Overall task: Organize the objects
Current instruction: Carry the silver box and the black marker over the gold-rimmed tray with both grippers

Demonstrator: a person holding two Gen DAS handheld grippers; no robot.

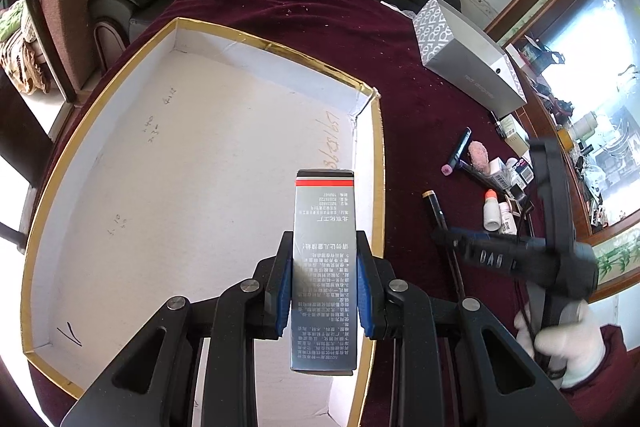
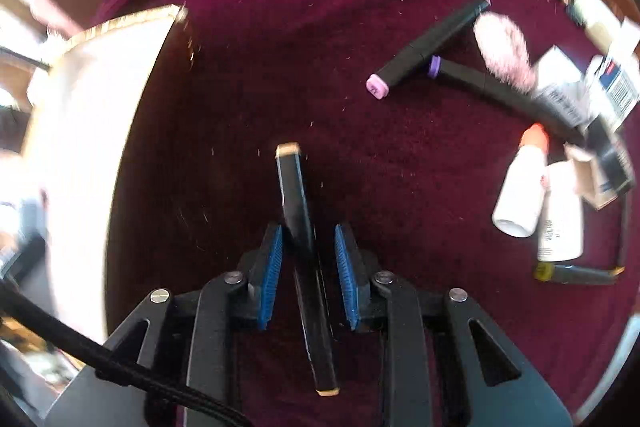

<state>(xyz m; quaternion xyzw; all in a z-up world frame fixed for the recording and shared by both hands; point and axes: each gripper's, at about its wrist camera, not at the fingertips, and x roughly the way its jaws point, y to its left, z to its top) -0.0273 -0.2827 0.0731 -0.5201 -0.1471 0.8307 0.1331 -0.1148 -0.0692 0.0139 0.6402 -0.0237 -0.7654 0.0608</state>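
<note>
One large white box [image 1: 168, 155] with a gold rim lies at the left on the table [image 1: 304, 11]. The left hand-held gripper [image 1: 323, 267] pinches one silver carton [image 1: 323, 267] above that box. The right hand-held gripper [image 2: 309, 267] is a little spread; one black marker [image 2: 298, 211] lies between its pads, untouched. Further right lie two purple-capped markers [image 2: 424, 49], one white bottle [image 2: 520, 187] and one grey box [image 1: 468, 63].

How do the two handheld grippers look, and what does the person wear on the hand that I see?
Both the left gripper and the right gripper have matte black angular linkage arms with round silver pivot screws. Their fingers carry ribbed blue pads. A black braided cable runs beside the right gripper. In the left wrist view, the person's hand wears a white glove, with a dark maroon sleeve behind it.
</note>
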